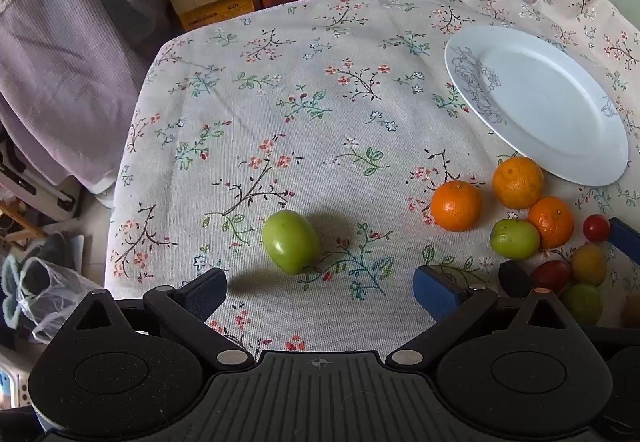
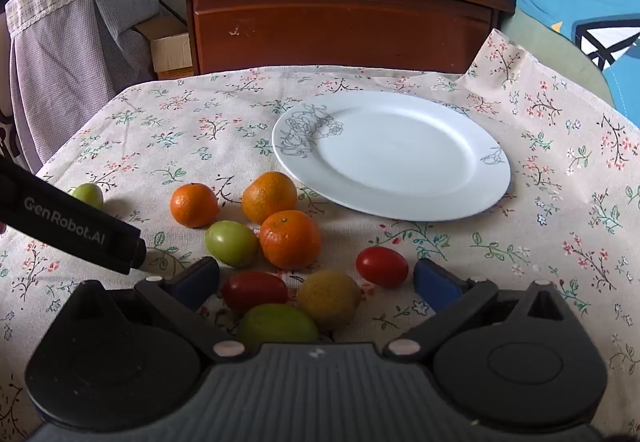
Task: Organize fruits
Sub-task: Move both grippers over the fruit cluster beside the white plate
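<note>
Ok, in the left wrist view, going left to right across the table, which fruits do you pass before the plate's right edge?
Lone green oval fruit → leftmost orange mandarin → small green fruit → lower orange mandarin → round red cherry tomato, with the white oval plate beyond.

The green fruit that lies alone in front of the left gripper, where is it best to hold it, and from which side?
Probably grip the lone green fruit across its narrower middle, coming from above with the open left gripper. It is egg-shaped, lying on the tablecloth, with bare cloth on both sides for the fingers.
</note>
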`<act>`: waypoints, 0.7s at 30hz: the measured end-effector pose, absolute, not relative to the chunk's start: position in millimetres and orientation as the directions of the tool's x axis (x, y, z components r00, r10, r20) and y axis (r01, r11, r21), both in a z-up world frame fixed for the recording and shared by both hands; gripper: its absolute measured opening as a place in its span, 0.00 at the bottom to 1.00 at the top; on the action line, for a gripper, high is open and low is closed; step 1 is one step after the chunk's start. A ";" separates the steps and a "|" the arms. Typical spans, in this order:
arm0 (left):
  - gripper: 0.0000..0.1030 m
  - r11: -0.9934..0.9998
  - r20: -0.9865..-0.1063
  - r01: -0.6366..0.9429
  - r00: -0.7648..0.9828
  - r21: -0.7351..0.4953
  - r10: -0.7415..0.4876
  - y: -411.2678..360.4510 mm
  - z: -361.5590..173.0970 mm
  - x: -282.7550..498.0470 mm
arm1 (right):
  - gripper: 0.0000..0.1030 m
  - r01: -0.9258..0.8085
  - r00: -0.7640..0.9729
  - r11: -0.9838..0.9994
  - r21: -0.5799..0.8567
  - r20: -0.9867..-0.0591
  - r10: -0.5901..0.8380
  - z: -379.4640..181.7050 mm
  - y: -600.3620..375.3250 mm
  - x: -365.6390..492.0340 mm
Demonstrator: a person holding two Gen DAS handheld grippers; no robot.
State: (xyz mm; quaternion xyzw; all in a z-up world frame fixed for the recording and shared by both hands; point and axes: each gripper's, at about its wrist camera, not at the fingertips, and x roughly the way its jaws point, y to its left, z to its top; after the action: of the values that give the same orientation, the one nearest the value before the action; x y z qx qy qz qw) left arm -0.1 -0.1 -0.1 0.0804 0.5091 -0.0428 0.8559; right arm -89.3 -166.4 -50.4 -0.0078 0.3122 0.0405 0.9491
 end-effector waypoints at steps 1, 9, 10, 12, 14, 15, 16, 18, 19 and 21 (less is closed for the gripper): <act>0.98 0.983 -0.879 0.155 0.477 0.098 0.012 -0.2 -0.2 0.0 | 1.00 -0.082 0.802 0.997 0.012 -0.593 0.073 -50.4 -166.4 -89.3; 0.98 0.986 -0.872 0.139 0.490 0.094 0.014 5.5 8.3 -5.0 | 1.00 -0.082 0.801 0.997 0.012 -0.594 0.073 -50.3 -166.5 -89.1; 0.98 0.987 -0.870 0.134 0.493 0.090 0.012 7.3 9.9 -5.8 | 1.00 -0.083 0.801 0.996 0.012 -0.595 0.074 -51.0 -167.1 -89.6; 0.98 0.986 -0.870 0.136 0.493 0.097 0.018 5.7 9.3 -6.0 | 0.99 -0.092 0.795 0.996 0.011 -0.602 0.080 -51.7 -168.6 -90.2; 0.98 0.984 -0.864 0.144 0.502 0.108 0.021 4.3 10.0 -11.4 | 0.99 -0.115 0.769 0.993 0.004 -0.633 0.091 -46.3 -169.2 -89.7; 0.98 0.983 -0.863 0.149 0.504 0.108 0.019 4.1 10.9 -12.5 | 0.99 -0.137 0.747 0.991 -0.001 -0.657 0.103 -43.2 -170.6 -88.8; 0.98 0.982 -0.862 0.153 0.507 0.107 0.015 3.7 12.3 -14.1 | 0.99 -0.153 0.726 0.988 0.009 -0.677 0.119 -40.4 -173.0 -87.8; 0.98 0.982 -0.860 0.158 0.510 0.104 0.009 3.3 14.7 -16.1 | 0.99 -0.145 0.694 0.989 0.032 -0.709 0.125 -39.6 -177.1 -86.4; 0.98 0.981 -0.858 0.161 0.513 0.105 0.008 3.0 16.2 -18.3 | 0.99 -0.129 0.679 0.991 0.040 -0.724 0.118 -38.1 -178.8 -85.9; 0.98 0.983 -0.854 0.158 0.520 0.091 -0.005 5.7 19.7 -22.3 | 0.99 -0.112 0.668 0.992 0.057 -0.735 0.118 -34.6 -181.3 -88.4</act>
State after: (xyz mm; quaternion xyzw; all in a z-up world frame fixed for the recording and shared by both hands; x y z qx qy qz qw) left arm -22.3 5.7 19.7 0.0784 0.4877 -0.0467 0.8682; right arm -88.4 -181.3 -34.6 0.0034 0.4024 0.0630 0.9133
